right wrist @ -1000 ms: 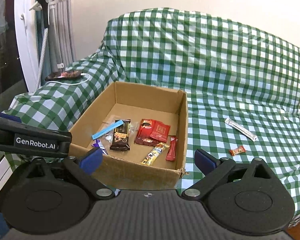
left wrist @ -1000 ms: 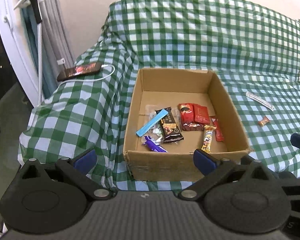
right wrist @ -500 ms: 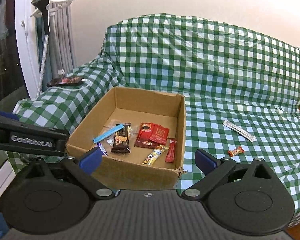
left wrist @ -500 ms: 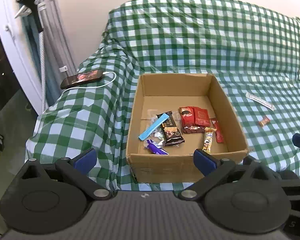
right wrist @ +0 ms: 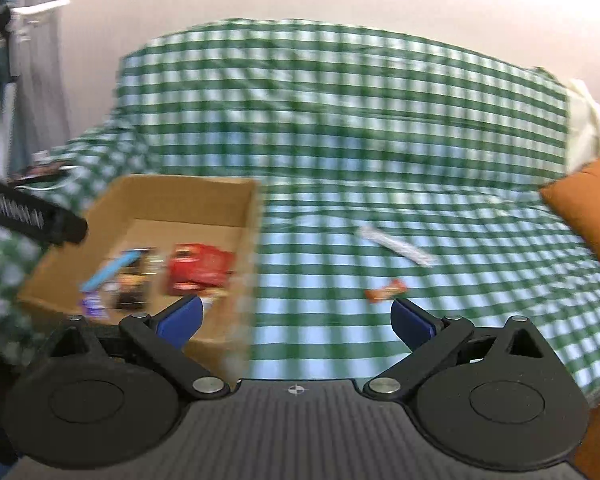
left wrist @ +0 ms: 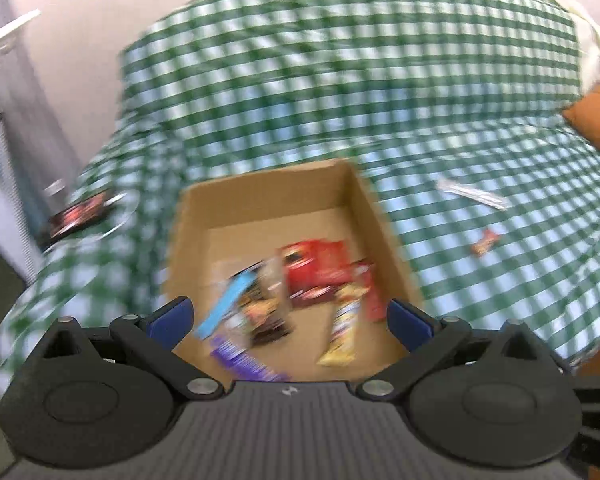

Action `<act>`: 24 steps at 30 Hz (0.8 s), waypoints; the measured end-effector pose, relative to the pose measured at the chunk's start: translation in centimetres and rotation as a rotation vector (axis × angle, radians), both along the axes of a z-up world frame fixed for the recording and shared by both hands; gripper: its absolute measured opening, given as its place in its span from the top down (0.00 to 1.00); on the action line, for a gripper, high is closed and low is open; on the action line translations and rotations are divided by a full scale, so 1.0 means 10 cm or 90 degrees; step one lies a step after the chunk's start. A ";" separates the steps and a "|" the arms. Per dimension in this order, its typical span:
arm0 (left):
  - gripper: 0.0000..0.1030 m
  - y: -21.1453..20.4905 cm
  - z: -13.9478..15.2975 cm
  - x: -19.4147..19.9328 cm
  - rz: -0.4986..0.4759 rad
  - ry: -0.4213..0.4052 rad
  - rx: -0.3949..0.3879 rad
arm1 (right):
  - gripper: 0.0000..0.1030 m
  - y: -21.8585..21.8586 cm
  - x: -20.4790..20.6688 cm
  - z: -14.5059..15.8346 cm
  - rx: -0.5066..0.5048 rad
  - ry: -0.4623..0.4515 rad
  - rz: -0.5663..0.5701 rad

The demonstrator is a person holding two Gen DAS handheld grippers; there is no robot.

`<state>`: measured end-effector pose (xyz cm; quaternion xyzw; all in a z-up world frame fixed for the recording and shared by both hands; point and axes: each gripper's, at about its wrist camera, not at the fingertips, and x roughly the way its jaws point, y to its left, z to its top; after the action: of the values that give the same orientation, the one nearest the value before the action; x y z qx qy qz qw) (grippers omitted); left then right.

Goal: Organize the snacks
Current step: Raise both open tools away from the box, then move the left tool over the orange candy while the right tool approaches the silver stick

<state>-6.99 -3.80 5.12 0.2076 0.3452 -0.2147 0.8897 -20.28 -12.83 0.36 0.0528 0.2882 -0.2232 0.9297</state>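
Hovering with both sets of jaws wide open, nothing held: left gripper (left wrist: pixel 289 322) over the box (left wrist: pixel 260 188) at frame centre, where most snacks already lie. Right gripper (right wrist: pixel 296 322) faces the orange candy (right wrist: pixel 386 291) and white stick (right wrist: pixel 396 246) on the checked cloth (right wrist: pixel 340 120), right of centre — probably next.

- Your right gripper (right wrist: pixel 296 316) fills the bottom of the blurred frame, its blue-tipped fingers (right wrist: pixel 182 316) spread wide with nothing between them.
- A cardboard box (right wrist: pixel 204 200) sits at the left on a green checked cloth (right wrist: pixel 340 120), holding a red packet (right wrist: pixel 198 268), a light blue stick (right wrist: pixel 110 270) and other wrappers.
- To the right of the box, a white stick packet (right wrist: pixel 396 246) and a small orange candy (right wrist: pixel 386 290) lie apart on the cloth.
- An orange cushion (right wrist: pixel 588 204) shows at the right edge.
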 end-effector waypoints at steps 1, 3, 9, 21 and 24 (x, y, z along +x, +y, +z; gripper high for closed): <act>0.00 -0.21 -0.02 0.05 -0.021 0.006 0.000 | 0.02 -0.15 -0.01 -0.03 -0.001 0.003 -0.019; 0.00 -0.67 -0.11 0.13 -0.070 0.021 0.004 | 0.02 -0.48 -0.04 -0.11 0.006 0.009 -0.063; 0.00 -2.04 -0.78 0.45 -0.174 0.108 0.017 | 0.02 -1.44 -0.08 -0.38 0.019 0.028 -0.172; 0.00 -3.57 -2.44 1.04 -0.233 0.217 0.128 | 0.02 -2.85 0.32 -1.26 0.089 0.072 -0.244; 0.00 -3.64 -2.57 1.26 -0.199 0.234 0.125 | 0.02 -3.06 0.49 -1.42 0.092 0.075 -0.238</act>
<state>5.57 -40.15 -20.55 0.3013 0.4838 -0.3493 0.7437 -15.37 -43.47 -13.81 0.1590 0.3423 -0.3730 0.8476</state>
